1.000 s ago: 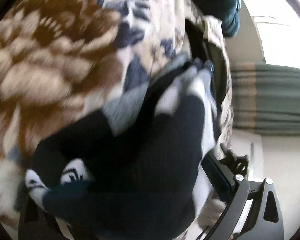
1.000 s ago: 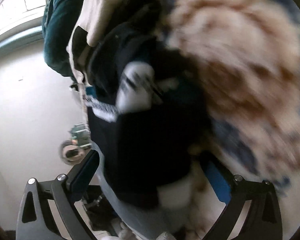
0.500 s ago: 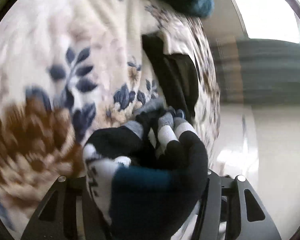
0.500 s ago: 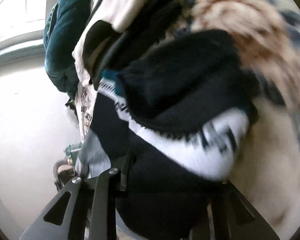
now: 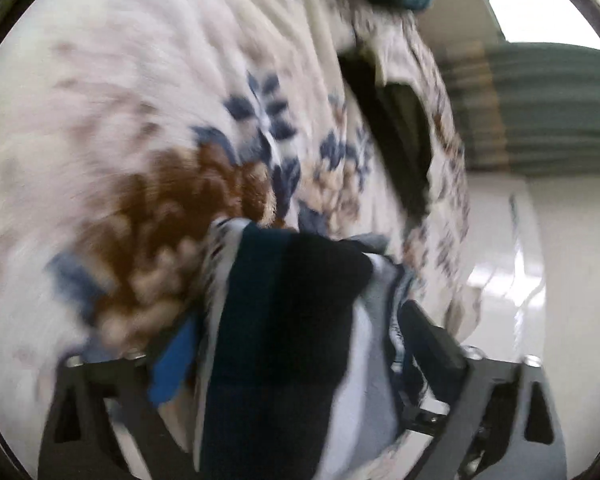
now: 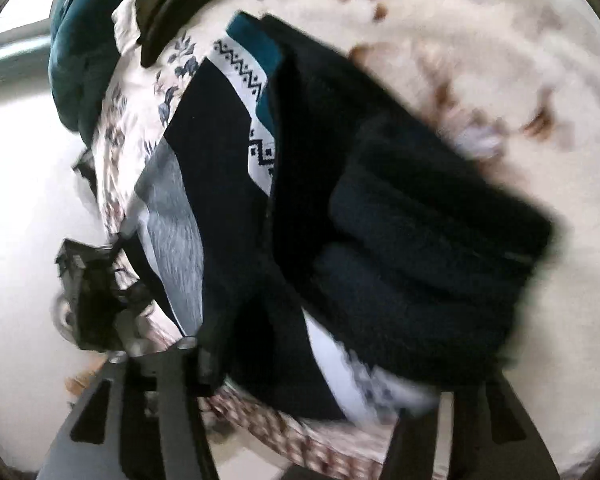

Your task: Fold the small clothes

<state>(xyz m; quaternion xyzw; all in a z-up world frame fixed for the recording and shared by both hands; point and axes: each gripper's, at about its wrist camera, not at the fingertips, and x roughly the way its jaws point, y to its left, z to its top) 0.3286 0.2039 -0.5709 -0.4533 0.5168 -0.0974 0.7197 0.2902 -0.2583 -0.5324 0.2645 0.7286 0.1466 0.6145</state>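
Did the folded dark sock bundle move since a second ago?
Yes. In the right wrist view the sock bundle has shifted right, away from the teal cushion at the blanket's edge.

Knitted dark patterned socks (image 6: 340,184), fuzzy fleece floral blanket (image 5: 140,128), matt black plastic claw (image 5: 300,360)

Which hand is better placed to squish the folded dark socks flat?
Probably the right gripper: its jaws, which have just been opening, straddle the folded dark socks lying on the floral blanket.
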